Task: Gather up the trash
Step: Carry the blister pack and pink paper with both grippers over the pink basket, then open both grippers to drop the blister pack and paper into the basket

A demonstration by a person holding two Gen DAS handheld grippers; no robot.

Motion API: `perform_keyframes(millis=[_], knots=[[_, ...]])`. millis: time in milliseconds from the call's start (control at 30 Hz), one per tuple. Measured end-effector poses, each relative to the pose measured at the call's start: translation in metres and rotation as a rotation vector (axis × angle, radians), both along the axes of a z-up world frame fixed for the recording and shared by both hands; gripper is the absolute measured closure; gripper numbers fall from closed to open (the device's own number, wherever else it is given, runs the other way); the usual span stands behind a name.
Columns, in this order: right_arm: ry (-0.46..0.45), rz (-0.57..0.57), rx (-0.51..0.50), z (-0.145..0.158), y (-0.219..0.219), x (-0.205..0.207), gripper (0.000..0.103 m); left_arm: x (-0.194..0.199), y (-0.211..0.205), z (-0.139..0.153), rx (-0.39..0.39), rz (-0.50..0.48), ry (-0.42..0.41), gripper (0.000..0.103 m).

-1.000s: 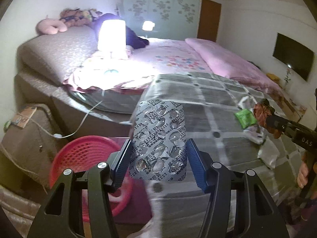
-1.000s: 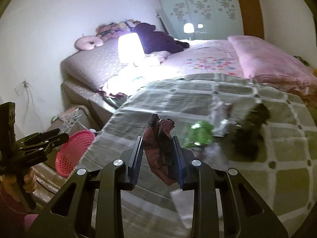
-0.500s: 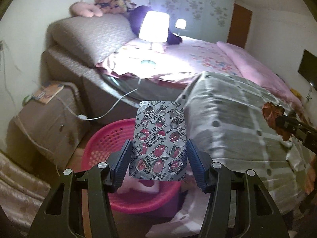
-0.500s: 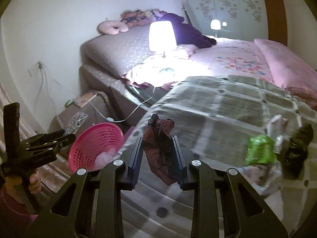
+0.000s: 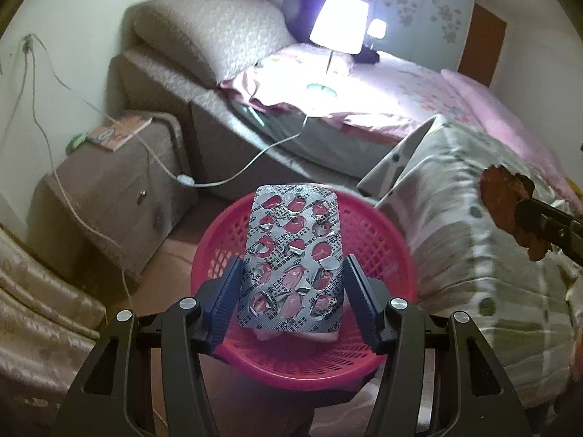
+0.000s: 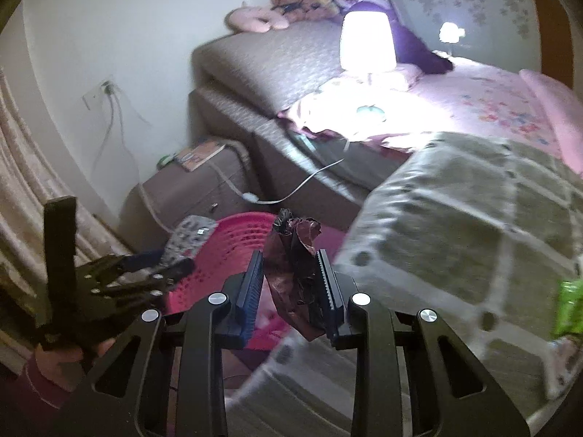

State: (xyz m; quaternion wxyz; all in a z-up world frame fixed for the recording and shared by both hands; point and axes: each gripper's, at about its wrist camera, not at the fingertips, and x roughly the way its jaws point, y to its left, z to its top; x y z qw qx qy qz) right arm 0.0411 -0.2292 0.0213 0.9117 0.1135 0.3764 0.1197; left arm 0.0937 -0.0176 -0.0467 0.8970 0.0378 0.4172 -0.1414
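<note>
My left gripper [image 5: 291, 273] is shut on a used silver pill blister pack [image 5: 293, 258], held flat over the pink mesh basket [image 5: 379, 240] on the floor beside the bed. In the right wrist view that same gripper [image 6: 160, 266] and the pill blister pack [image 6: 189, 235] hang over the pink mesh basket's [image 6: 226, 251] left rim. My right gripper [image 6: 289, 273] is shut on a crumpled dark red-brown wrapper [image 6: 295, 276], at the bed's edge just right of the basket. The crumpled wrapper [image 5: 503, 204] also shows at the right of the left wrist view.
A grey checked blanket [image 6: 466, 225] covers the near end of the bed, with a green wrapper [image 6: 568, 306] on it at the right. A brown nightstand [image 5: 109, 189] with a booklet stands left of the basket. A white cable [image 5: 233, 174] runs down from the lit lamp [image 5: 340, 22].
Both grippers swung left from over the blanket toward the basket. The blister pack now hangs over the basket and the wrapper is close to its right side. Neither grip changed.
</note>
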Motion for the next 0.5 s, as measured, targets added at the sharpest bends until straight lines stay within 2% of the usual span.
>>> perform_keyframes(millis=[233,500], knots=[[0.087,0.072,0.033,-0.019,0.028,0.030,0.074,0.007,0.005,-0.016,0.016,0.022,0.043,0.049],[0.138,0.097,0.069,-0.031,0.044,0.046,0.073,0.009,0.005,-0.023,0.041,0.037,0.052,0.048]])
